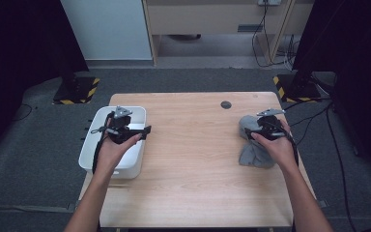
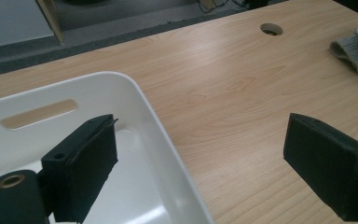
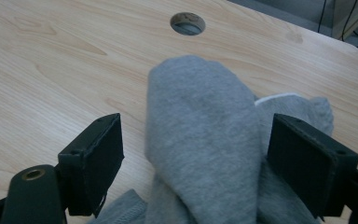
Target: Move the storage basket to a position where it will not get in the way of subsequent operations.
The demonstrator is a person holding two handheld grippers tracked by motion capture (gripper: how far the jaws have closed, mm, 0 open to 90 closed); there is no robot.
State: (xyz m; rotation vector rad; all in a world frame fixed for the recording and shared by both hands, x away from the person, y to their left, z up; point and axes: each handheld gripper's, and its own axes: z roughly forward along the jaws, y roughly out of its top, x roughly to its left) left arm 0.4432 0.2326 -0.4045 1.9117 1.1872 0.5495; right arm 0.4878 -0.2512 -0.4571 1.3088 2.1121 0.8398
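Observation:
A pile of grey socks [image 1: 257, 155] lies at the table's right side, with its edge at the far right of the left gripper view [image 2: 357, 50]. My right gripper [image 1: 254, 128] hovers over it, open; one rolled grey sock [image 3: 200, 121] runs up between the two jaws, and the pads stand apart from it. A white plastic bin [image 1: 88, 155] sits at the table's left edge. My left gripper [image 1: 143, 131] is open above the bin's right rim [image 2: 142, 100], one jaw over the bin and the other over the wood. Nothing is between its jaws [image 2: 204, 123].
The light wooden table [image 1: 193, 159] has a round cable hole [image 1: 226, 104] near its back edge. Black stands with yellow-striped bases [image 1: 75, 92] flank the far corners. Cables trail on the floor at right.

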